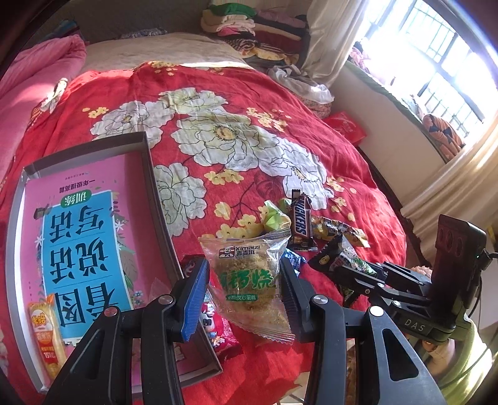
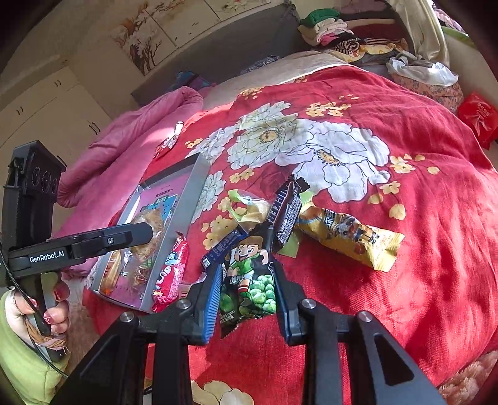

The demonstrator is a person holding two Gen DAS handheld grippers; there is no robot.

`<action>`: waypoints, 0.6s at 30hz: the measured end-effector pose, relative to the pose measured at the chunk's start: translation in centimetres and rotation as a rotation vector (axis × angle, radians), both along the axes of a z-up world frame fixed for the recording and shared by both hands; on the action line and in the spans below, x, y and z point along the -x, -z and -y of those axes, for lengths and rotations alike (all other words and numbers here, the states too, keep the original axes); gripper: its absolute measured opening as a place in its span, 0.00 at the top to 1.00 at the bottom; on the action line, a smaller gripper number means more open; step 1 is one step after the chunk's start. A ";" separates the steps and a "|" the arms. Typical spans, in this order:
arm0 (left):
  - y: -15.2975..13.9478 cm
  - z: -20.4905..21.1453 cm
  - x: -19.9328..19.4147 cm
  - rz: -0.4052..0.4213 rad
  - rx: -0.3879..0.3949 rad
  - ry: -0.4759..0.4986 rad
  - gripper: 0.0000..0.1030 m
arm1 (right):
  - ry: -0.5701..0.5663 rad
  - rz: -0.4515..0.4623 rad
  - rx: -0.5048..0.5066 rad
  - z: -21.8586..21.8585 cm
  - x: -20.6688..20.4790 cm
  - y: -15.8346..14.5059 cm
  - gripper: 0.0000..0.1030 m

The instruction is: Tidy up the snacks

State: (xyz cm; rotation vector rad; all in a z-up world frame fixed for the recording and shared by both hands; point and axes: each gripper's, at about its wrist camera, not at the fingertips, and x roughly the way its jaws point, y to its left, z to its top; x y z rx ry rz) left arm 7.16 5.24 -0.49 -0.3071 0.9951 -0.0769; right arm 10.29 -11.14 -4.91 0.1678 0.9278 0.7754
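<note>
My left gripper (image 1: 244,289) is shut on a clear packet of floss cake (image 1: 249,280), held above the red bedspread just right of a grey box (image 1: 146,162). The box has a pink book in its bottom and an orange snack packet (image 1: 46,336) lying on it. My right gripper (image 2: 247,299) is shut on a black packet of green peas (image 2: 249,280) with a cartoon footballer. Beyond it lie a Snickers bar (image 2: 288,212), a yellow packet (image 2: 348,236), a small blue packet (image 2: 221,246) and a green-wrapped sweet (image 2: 246,205). A red packet (image 2: 171,271) leans against the box's side.
The snacks lie on a bed with a red flowered spread (image 1: 280,93). A pink quilt (image 2: 124,137) lies along the left side, folded clothes (image 1: 249,28) are piled at the head, and a red bag (image 2: 477,118) sits off the right edge by the window wall.
</note>
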 end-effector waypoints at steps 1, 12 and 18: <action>-0.1 -0.1 0.2 0.003 -0.002 -0.003 0.54 | -0.002 0.009 0.002 -0.1 0.1 -0.1 0.69; -0.9 -1.3 2.2 0.022 -0.001 -0.052 0.54 | -0.070 0.157 0.024 -1.9 2.2 -2.5 0.69; -1.6 -2.2 3.4 0.041 -0.019 -0.070 0.54 | -0.098 0.170 0.028 -2.8 3.2 -2.9 0.69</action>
